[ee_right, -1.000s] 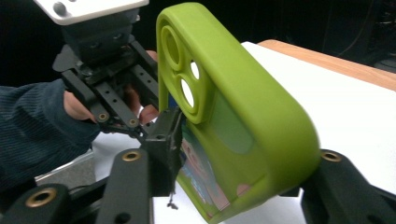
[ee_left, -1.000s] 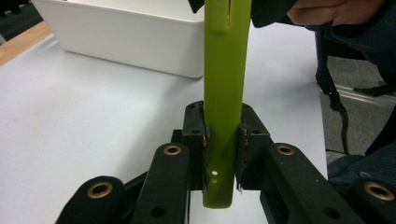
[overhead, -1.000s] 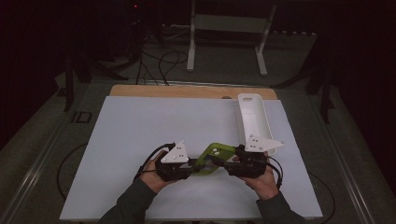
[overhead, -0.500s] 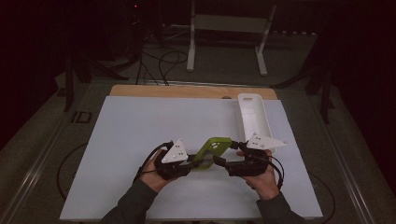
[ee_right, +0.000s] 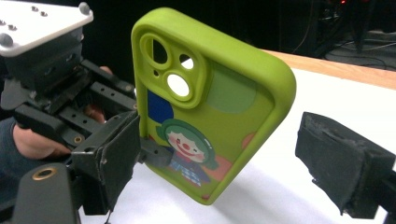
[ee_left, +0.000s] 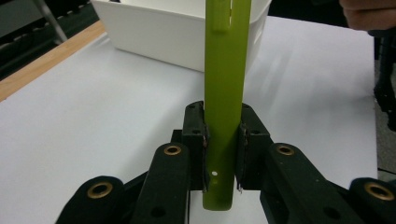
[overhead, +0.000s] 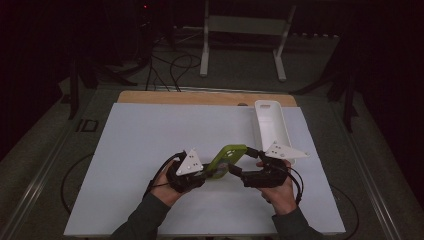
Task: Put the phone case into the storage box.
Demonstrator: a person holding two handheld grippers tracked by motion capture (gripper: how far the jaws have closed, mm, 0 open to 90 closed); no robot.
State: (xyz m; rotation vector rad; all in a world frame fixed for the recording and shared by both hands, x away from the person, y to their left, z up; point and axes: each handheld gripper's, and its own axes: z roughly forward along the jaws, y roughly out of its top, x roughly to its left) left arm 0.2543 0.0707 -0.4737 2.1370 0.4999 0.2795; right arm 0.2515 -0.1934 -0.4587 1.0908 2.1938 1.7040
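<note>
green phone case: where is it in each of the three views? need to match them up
High view: green phone case sits low centre, between the left gripper and the right gripper.
Left gripper view: seen edge-on, an upright green strip at centre, clamped between the jaws.
Right gripper view: its back faces the camera, centre-left, between that gripper's open jaws; the left gripper holds it.
Shared landmark: the white sheet covering the table.
</note>
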